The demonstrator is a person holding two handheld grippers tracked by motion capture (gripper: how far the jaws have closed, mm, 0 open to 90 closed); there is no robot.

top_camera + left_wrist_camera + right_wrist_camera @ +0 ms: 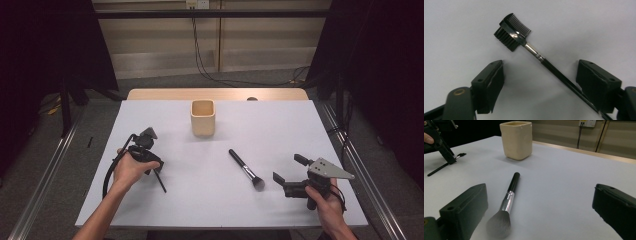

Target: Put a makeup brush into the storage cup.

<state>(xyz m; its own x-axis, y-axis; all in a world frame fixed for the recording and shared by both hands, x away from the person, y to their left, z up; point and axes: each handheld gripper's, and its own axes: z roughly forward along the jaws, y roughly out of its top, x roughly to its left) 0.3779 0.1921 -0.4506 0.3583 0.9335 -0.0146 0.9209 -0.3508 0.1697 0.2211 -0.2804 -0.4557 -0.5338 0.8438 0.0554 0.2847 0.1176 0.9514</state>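
We are holding the left gripper (156,169) over the comb brush (512,31) at the near left of the table (280,125). Its jaws are standing apart, one on each side of the thin black handle, and the pads are not pressing on it; in the left gripper view the handle is passing just beside one jaw while the comb head is lying farther out on the white surface. We are keeping the right gripper (287,172) at the near right, with its jaws wide apart and nothing between them. The powder brush (246,169) is lying just left of it, bristles toward the near side, handle pointing to the far left. The cup (203,118) is standing upright at the far middle of the table. We are finding no readable writing on any of these things.
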